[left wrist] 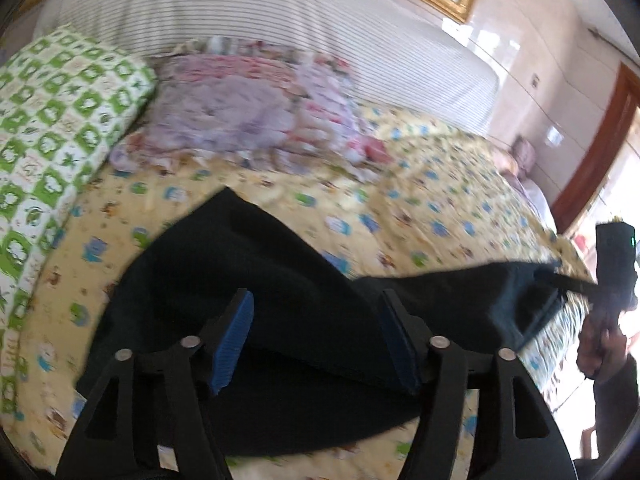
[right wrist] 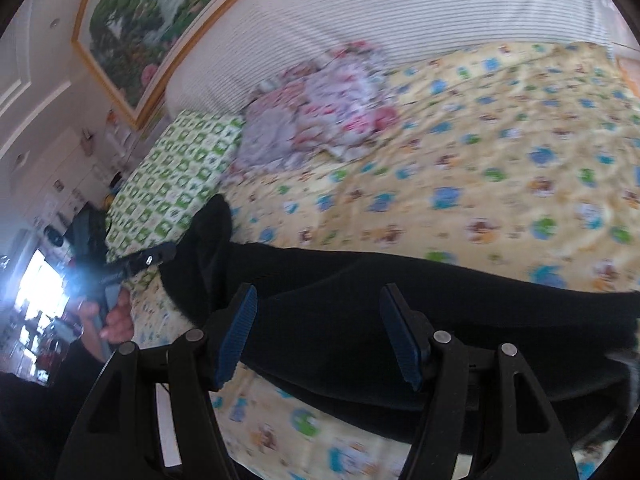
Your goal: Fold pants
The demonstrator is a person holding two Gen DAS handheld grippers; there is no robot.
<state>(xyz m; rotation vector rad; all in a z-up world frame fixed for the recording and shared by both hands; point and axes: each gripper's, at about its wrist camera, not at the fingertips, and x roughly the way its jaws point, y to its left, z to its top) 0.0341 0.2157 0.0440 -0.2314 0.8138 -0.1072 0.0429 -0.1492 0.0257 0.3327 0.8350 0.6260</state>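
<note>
Black pants [left wrist: 256, 312] lie on the yellow patterned bedsheet [left wrist: 420, 200]. In the left wrist view my left gripper [left wrist: 316, 344] is open, its blue pads above the dark cloth, holding nothing. The right gripper [left wrist: 560, 300] shows at the right edge, over the far end of the pants. In the right wrist view my right gripper [right wrist: 318, 336] is open above the pants [right wrist: 400, 300], which stretch across the sheet [right wrist: 500, 160]. The left gripper [right wrist: 160, 256] shows at the left by the pants' end.
A green and white checked pillow [left wrist: 52, 140] lies at the left. A crumpled pink and purple floral blanket [left wrist: 248, 116] lies by the striped headboard [left wrist: 280, 12]. A gold-framed painting [right wrist: 140, 28] hangs above. A wooden door frame [left wrist: 600, 140] stands at the right.
</note>
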